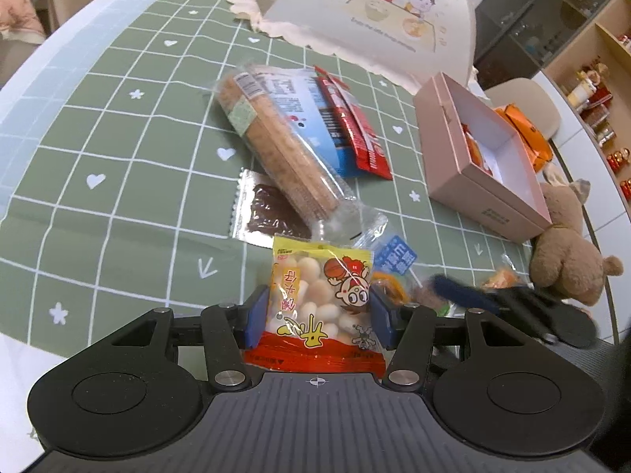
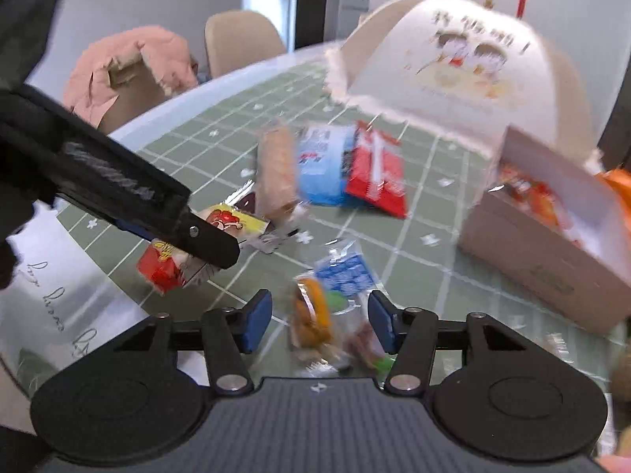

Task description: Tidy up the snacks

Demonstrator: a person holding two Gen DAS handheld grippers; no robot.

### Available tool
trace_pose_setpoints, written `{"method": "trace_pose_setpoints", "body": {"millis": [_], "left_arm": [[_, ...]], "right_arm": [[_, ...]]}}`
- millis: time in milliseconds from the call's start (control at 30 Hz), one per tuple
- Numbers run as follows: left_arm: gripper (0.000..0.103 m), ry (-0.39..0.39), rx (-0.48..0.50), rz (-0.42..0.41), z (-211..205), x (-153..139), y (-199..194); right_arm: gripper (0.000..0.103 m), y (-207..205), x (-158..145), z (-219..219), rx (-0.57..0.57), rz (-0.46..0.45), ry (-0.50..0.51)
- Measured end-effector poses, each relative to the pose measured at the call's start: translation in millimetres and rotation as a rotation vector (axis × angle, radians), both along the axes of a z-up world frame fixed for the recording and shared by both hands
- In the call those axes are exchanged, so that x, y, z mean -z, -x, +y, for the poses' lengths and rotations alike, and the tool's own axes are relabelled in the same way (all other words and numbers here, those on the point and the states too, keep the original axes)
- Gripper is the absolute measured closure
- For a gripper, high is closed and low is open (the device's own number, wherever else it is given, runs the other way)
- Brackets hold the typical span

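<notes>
Snacks in crinkly plastic wrappers are seen scattered on a green tablecloth (image 1: 118, 126) printed with a white grid, hearts and stars. An open pale pink cardboard box (image 1: 479, 197) serves as the landmark; orange and red packets already lie inside it.

A yellow and red transparent bag of small white round biscuits (image 1: 319, 303), printed with a cartoon figure, is clamped between the blue pads of the left gripper (image 1: 317, 321), which is held well to the left of the box and nearer the camera. Its pads are pressed against both side edges of the bag.

Between that bag and the box, further from the camera, a long clear-wrapped roll of beige crackers (image 1: 276, 146) is laid across a blue and white packet (image 1: 315, 126), with two red stick packets (image 1: 355, 130) beside it, on the box side. A silver sachet with a dark brown filling (image 1: 262, 213) lies partly under the roll's near end.

In the right wrist view, much blurred, the right gripper (image 2: 319, 321) is held just left of the box over a small clear packet with orange contents (image 2: 311, 315) and a blue-labelled clear packet (image 2: 347, 272). Its blue pads stand on either side of the orange packet without visibly touching it, so the jaws are taken as released, nothing grasped.

A brown plush toy (image 1: 568, 244) sits just beside the box's near end.
</notes>
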State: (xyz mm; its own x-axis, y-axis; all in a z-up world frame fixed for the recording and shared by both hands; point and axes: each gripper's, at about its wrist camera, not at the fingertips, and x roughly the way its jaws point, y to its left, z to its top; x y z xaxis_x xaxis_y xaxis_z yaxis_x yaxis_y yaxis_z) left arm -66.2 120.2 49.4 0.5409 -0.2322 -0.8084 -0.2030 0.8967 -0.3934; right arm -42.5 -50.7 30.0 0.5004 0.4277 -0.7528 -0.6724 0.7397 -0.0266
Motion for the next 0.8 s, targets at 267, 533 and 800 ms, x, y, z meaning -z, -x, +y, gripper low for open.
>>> {"method": "trace_pose_setpoints", "body": {"millis": [267,533,800], "left_arm": [[0.044,-0.012,0.066,0.01,-20.2,1.7,1.0],[0.044,0.021,0.208,0.03,-66.5,10.4,-5.3],[0.044,0.068,0.362,-0.21,-116.4,-62.7,-30.4]], "right_arm": [[0.079,25.0,-9.2,-25.6,0.016,-0.012,0.052],[0.08,10.8,-47.2,-118.5,0.297,0.004,-0.043],[0.079,15.6,-62.5,-174.5,0.458,-0.038,-0.041]]}}
